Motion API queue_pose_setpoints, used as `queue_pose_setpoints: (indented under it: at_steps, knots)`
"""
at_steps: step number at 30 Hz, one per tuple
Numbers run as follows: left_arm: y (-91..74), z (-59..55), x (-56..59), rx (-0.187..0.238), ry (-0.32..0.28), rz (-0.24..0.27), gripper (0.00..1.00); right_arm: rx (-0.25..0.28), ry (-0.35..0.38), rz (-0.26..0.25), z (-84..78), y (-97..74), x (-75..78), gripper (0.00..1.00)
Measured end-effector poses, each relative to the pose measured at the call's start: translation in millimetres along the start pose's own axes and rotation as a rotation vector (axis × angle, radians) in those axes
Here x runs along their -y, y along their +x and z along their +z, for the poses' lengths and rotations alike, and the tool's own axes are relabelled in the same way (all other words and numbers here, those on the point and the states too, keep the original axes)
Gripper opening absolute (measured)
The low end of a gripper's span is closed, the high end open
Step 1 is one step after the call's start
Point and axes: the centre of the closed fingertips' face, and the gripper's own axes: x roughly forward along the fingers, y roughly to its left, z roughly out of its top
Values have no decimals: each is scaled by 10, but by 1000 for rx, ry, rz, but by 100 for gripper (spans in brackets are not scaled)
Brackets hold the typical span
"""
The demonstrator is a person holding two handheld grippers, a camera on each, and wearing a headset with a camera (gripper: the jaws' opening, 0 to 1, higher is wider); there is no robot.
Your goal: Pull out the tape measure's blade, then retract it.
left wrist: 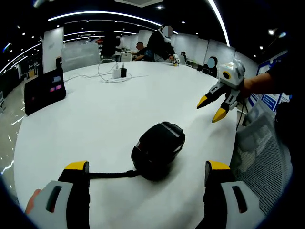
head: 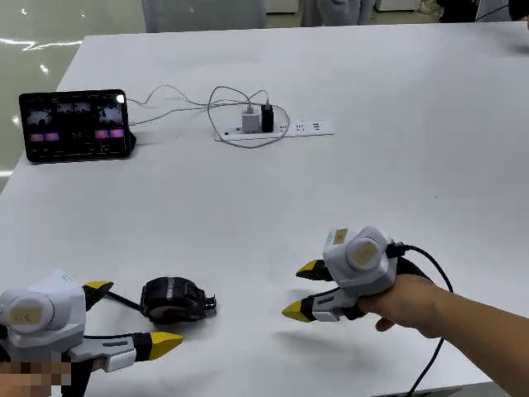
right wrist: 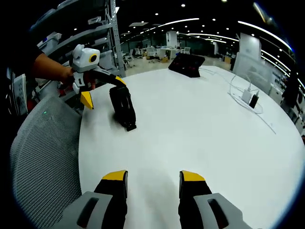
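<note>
A black tape measure (head: 172,298) lies on the white table (head: 273,190) near its front edge, with its blade tip pointing right and a black strap trailing left. My left gripper (head: 132,314) is open with the case (left wrist: 158,148) between its yellow-tipped jaws, not touching them. My right gripper (head: 304,289) is open and holds nothing. It hovers to the right of the tape measure (right wrist: 123,106), a hand's width away, pointing at it. The left gripper (right wrist: 101,90) shows in the right gripper view, and the right gripper (left wrist: 211,108) in the left gripper view.
A dark tablet (head: 77,125) stands at the back left. A white power strip (head: 277,128) with two chargers and looped cables lies at the back centre. A mesh chair (right wrist: 45,157) sits by the table's front edge.
</note>
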Motion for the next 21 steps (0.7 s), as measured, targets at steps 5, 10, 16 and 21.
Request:
queue_pose_setpoints:
  at_steps: [5, 10, 16, 21]
  knots:
    - [-76, -22, -51, -10, -24, -14, 99, -12, -16, -26, -197, -143, 14, 46]
    - [-138, -62, -65, -13, -31, -29, 99, -2, 11, -49, -353, -290, 20, 51]
    - [-216, -147, -88, -40, -8, -35, 99, 38, 45, -82, -430, -493, 87, 59]
    - [-261, -171, -119, -51, 13, -33, 99, 38, 50, -103, -530, -618, 156, 66]
